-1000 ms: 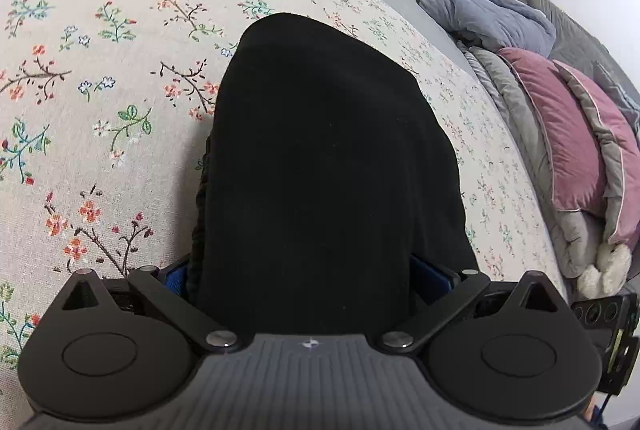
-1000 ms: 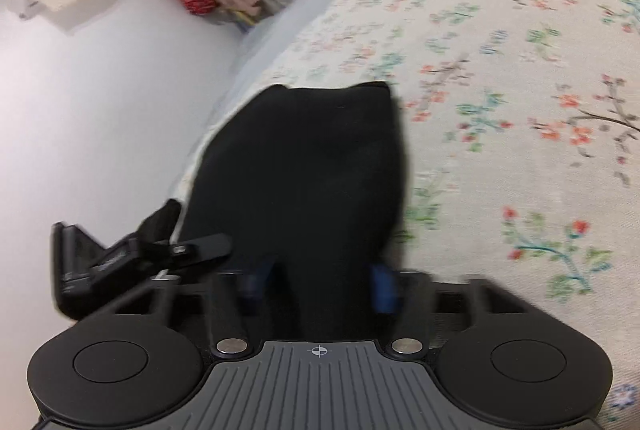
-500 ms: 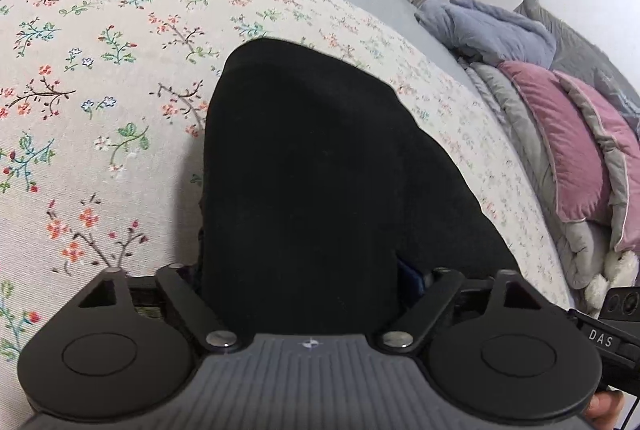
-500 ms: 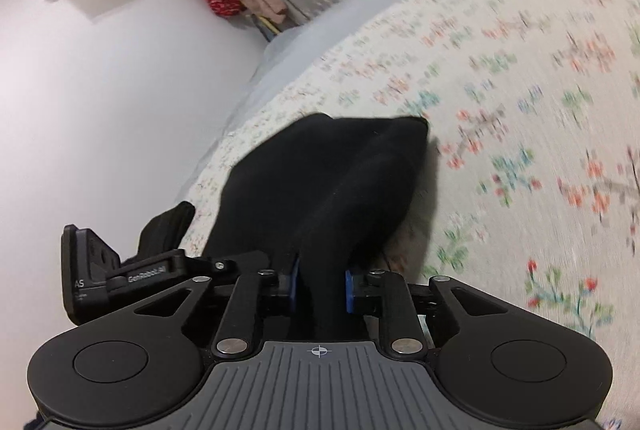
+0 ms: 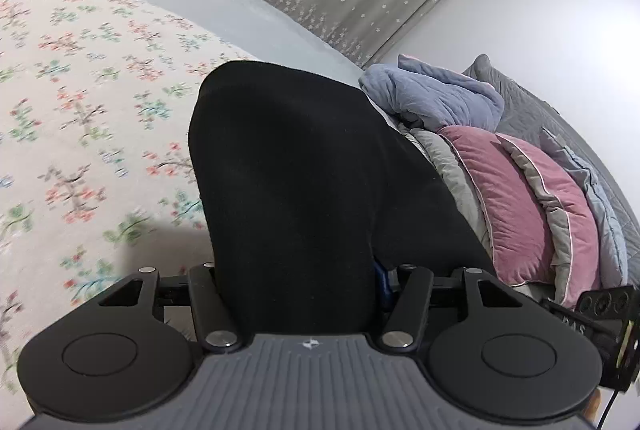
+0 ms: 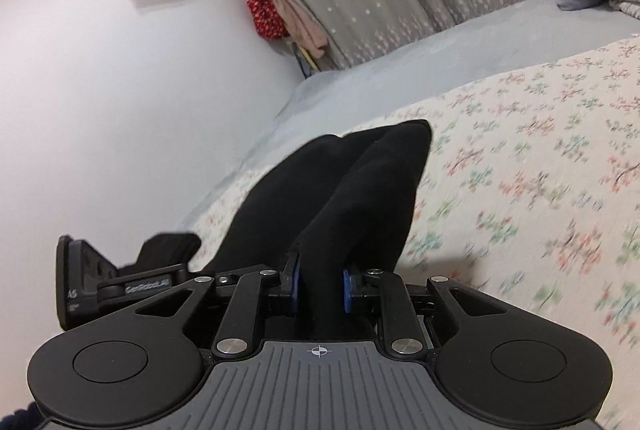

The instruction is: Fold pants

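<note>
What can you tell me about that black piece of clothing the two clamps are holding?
The black pants look like soft, matte, knit-like fabric with no visible pattern. Both the left gripper and the right gripper have their jaws closed on the cloth, which rises in bunched folds away from each camera. In the right view two rounded folds run side by side. The far end appears to rest on the floral bedspread.

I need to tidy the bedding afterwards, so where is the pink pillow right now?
In the left wrist view, the pink pillow lies on the right, between grey bedding, below the blue blanket.
</note>
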`<state>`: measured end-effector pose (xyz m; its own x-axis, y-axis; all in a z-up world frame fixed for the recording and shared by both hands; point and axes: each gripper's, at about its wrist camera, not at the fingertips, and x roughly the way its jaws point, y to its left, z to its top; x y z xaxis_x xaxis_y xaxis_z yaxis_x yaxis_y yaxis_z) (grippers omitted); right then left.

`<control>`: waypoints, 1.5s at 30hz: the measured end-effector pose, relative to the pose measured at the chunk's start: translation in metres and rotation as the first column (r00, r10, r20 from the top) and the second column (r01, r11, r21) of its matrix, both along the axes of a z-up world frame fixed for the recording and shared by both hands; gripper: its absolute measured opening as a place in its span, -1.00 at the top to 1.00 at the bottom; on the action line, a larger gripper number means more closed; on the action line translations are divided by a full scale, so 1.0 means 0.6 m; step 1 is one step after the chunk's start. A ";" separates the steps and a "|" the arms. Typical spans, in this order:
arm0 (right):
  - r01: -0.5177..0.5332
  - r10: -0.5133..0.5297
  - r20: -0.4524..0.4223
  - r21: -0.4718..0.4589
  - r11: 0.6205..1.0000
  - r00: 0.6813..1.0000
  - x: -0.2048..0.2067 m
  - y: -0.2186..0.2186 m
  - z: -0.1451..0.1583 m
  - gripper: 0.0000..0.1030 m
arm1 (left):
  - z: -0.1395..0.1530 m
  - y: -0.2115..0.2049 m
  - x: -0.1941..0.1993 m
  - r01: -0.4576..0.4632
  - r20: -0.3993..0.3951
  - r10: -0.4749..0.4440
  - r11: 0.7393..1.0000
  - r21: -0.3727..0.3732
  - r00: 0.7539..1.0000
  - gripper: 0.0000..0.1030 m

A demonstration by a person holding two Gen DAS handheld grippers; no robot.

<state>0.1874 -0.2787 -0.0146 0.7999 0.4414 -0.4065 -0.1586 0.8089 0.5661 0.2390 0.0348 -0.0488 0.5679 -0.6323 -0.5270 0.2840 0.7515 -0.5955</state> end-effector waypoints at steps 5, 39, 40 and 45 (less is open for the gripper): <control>0.027 -0.024 -0.185 0.017 0.999 0.982 0.061 -0.044 -0.080 0.60 | -0.060 -0.032 0.030 0.001 -0.060 0.007 0.993 0.122 0.998 -0.56; 0.123 -0.202 -0.165 -0.396 0.910 0.965 -0.026 0.050 -0.110 0.27 | -0.034 -0.098 -0.097 -0.096 0.264 -0.052 0.850 0.517 0.963 -0.52; 0.124 -0.204 -0.165 -0.396 0.910 0.965 -0.030 0.050 -0.109 0.27 | -0.034 -0.094 -0.097 -0.090 0.261 -0.055 0.853 0.515 0.964 -0.53; 0.134 -0.215 -0.164 -0.401 0.906 0.963 -0.062 0.046 -0.098 0.25 | -0.031 -0.084 -0.100 -0.082 0.257 -0.055 0.865 0.495 0.965 -0.57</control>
<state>0.1502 -0.2514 -0.0733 0.7340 0.0803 -0.6744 0.0884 0.9732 0.2121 0.1789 -0.0153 -0.0673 0.7315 -0.3155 -0.6045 0.3608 0.9313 -0.0495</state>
